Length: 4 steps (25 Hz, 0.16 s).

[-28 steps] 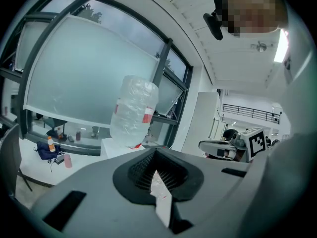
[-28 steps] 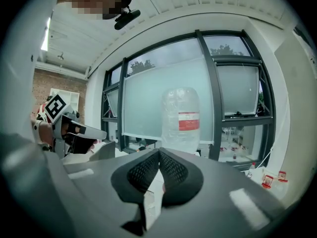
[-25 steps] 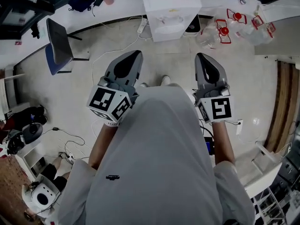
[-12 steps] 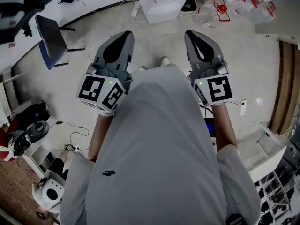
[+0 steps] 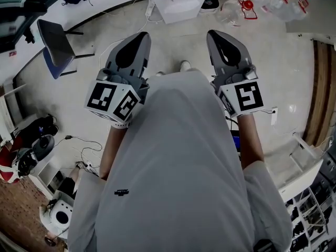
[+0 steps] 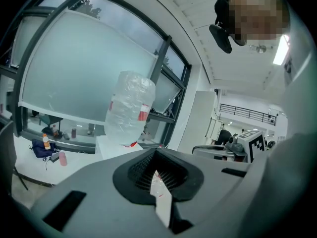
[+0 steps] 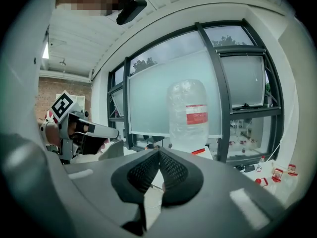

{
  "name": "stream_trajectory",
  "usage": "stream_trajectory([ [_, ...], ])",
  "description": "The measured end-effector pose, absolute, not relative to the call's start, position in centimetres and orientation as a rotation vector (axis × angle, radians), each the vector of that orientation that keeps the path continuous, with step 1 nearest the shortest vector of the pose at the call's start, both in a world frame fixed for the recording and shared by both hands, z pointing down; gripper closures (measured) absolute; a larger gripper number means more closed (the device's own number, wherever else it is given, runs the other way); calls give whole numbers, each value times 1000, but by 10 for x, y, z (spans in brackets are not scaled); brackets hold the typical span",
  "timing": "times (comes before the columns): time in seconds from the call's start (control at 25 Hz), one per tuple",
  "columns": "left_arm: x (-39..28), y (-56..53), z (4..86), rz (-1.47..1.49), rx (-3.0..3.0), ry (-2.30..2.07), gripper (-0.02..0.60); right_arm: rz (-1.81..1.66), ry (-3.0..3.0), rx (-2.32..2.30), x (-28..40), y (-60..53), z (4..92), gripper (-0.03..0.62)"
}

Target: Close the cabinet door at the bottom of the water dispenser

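Door at the foot of the dispenser (image 5: 178, 1) is too small to make out; the dispenser stands well ahead across the floor, so both claws seem held near level at the waist as a ready carry. Left gripper (image 5: 137, 38) and right gripper (image 5: 218, 35) are each pressed together on nothing. The bottle (image 7: 187, 115) bears a red label, its print unreadable.

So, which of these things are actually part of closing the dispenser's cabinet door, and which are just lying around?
For the job: water dispenser, big bottle on top; left gripper and right gripper, both shut, empty. Its cabinet door can't be made out.
Lying about: chair; spare bottles with red handles; blue bag.
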<state>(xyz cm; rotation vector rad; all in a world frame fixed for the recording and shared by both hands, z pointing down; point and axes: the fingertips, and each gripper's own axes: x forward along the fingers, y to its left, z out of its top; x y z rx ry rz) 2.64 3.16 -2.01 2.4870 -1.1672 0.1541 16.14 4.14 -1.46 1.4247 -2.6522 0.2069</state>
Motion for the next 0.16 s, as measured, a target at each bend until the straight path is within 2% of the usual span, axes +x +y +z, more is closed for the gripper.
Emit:
stream_trajectory([
  [0.16,29,33,-17,157,2478,-1152,580,210,-2650,1420,156,43,-11,591],
])
